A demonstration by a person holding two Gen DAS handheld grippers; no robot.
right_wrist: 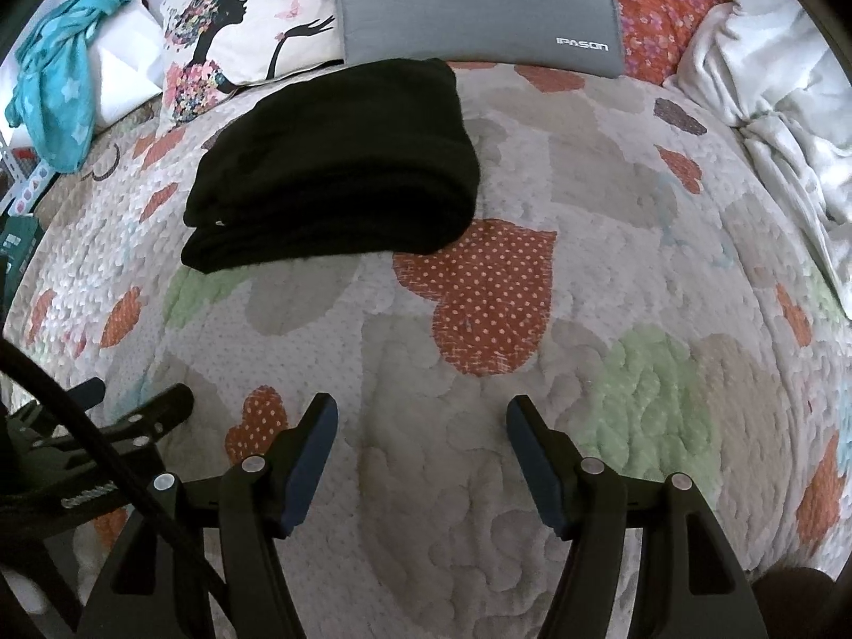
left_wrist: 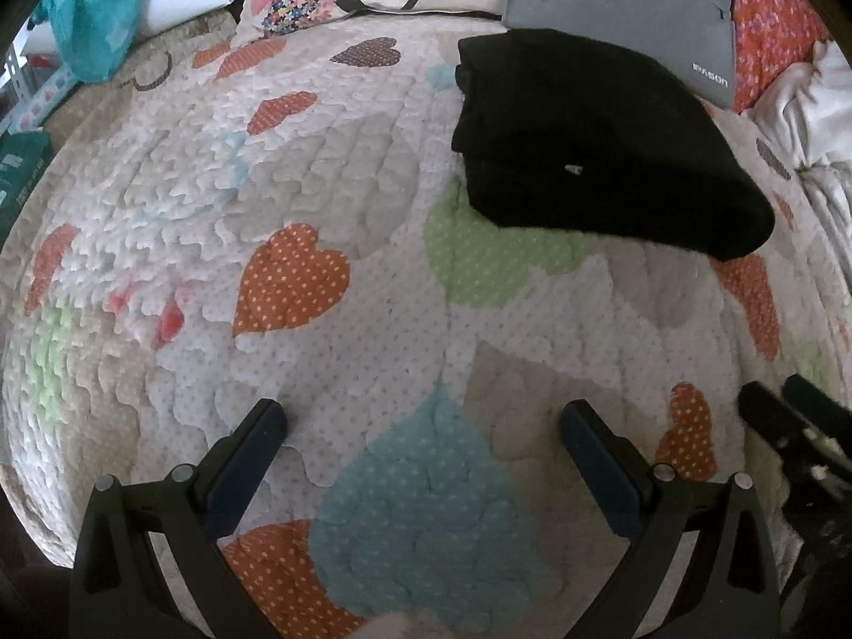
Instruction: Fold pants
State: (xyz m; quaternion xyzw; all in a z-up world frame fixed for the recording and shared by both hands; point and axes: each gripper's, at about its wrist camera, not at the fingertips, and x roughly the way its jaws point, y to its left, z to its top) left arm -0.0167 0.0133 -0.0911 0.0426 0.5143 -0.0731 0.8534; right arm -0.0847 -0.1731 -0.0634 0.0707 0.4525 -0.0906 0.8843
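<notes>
Black pants (left_wrist: pixel 601 144), folded into a thick stacked bundle, are lying on the far part of a bed under a quilt (left_wrist: pixel 373 287) printed with orange, green, blue and grey hearts. Both pairs of tongs are hovering over the near part of the quilt, well apart from the bundle and touching no cloth.

The left tongs (left_wrist: pixel 423 420) are standing wide open with nothing between the fingers; in the left wrist view the pants are sitting far and to the right of them. The right tongs (right_wrist: pixel 422 412) are likewise gaping and empty; in the right wrist view the pants (right_wrist: pixel 341 160) are sitting far and to the left. The bundle is thus lying beyond the tongs, roughly between the two lines of sight.

The left tongs are also showing at the near left edge of the right wrist view (right_wrist: pixel 133 415), beside a dark cable.

Just beyond the pants, a grey laptop bag (right_wrist: pixel 479 5) marked IPASON is resting against the head of the bed, its near edge touching or just beside the bundle. A cushion (right_wrist: pixel 239 26) printed with a woman's silhouette is leaning to the bag's left, and a teal scarf (right_wrist: pixel 58 85) is draping farther left. Rumpled white bedding (right_wrist: pixel 788 96) is piling at the far right.
</notes>
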